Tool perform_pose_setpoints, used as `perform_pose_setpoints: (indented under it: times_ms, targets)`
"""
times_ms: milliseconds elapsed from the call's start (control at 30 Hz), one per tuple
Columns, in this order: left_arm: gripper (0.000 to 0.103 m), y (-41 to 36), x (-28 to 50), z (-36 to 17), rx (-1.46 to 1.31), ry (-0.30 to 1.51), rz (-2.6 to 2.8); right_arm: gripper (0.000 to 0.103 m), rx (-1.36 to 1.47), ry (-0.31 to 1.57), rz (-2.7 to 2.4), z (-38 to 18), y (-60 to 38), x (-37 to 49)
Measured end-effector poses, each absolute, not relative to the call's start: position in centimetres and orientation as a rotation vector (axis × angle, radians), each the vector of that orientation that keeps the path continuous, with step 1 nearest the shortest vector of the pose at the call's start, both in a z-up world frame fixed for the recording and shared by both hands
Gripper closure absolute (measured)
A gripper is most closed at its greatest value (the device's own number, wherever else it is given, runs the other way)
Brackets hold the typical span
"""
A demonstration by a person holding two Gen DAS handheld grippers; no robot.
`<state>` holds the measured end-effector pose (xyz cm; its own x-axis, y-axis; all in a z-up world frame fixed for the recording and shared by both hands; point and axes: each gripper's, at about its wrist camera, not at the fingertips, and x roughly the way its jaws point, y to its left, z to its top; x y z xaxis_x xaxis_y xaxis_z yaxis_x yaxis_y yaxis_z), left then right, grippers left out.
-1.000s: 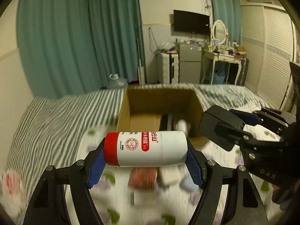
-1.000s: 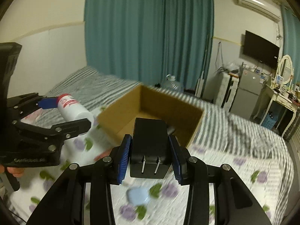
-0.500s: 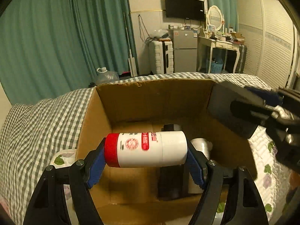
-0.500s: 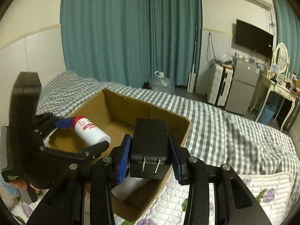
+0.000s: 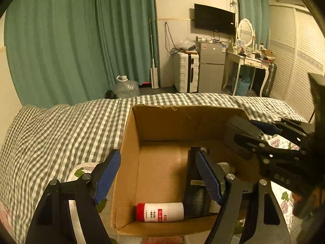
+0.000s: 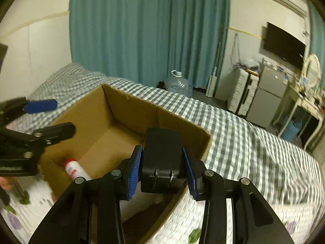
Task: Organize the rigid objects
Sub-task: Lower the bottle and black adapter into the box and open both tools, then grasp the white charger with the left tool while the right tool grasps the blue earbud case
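An open cardboard box (image 5: 130,146) (image 6: 121,103) stands on the bed. A white bottle with a red cap (image 5: 160,212) (image 6: 74,169) lies on its side on the box floor near the front wall, beside a dark object (image 5: 195,191). My left gripper (image 5: 158,179) is open and empty above the box's front left. My right gripper (image 6: 162,172) is shut on a black power adapter (image 6: 162,158) with two prongs, held over the box's right side; it also shows in the left wrist view (image 5: 241,130).
The bed has a grey checked cover (image 5: 61,130) and a floral quilt (image 6: 203,219). Beyond it are teal curtains (image 5: 81,40), a water jug (image 5: 126,87), a suitcase (image 5: 186,73), a small fridge (image 5: 211,67) and a dressing table (image 5: 251,61).
My left gripper has opened and let go of the white bottle, which now lies in the box. My right gripper with the adapter has moved closer over the box.
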<state>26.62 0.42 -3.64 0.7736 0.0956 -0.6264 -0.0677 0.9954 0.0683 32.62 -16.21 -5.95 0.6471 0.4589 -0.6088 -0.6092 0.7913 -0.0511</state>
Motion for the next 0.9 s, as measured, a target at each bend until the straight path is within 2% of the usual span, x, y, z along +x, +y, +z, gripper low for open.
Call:
perform_pose_setpoints:
  times_ms: [167,267,333,467,533,667,767,900]
  targets:
    - [0.024,0.6,26.9,-5.0,0.048,0.704,0.091,0.063,-0.269,0.616,0.636,-7.4,-15.4,34.9]
    - [0.024,0.5,27.0,-5.1,0.052,0.708,0.085,0.059,-0.275,0.590,0.609,-7.7,-15.3,34.9]
    - [0.024,0.3,26.6,-5.0,0.051,0.703,0.084,0.048,-0.240,0.601,0.609,-7.4,-15.8,34.9]
    - [0.024,0.0,24.8,-3.9,0.036,0.680,0.076,0.048,-0.184,0.581,0.576,-5.4,-17.5,33.3]
    - [0.024,-0.2,23.5,-3.1,0.030,0.662,0.072,0.038,-0.161,0.578,0.554,-4.0,-18.2,32.1]
    - [0.024,-0.3,20.5,-1.5,0.023,0.634,0.071,0.030,-0.161,0.547,0.522,-0.7,-19.2,27.4]
    - [0.024,0.2,17.5,-1.2,0.009,0.607,0.088,0.017,-0.158,0.517,0.521,0.4,-19.8,23.8]
    - [0.024,0.9,14.1,-3.4,-0.001,0.637,0.113,0.015,-0.167,0.532,0.514,-1.0,-20.4,19.3]
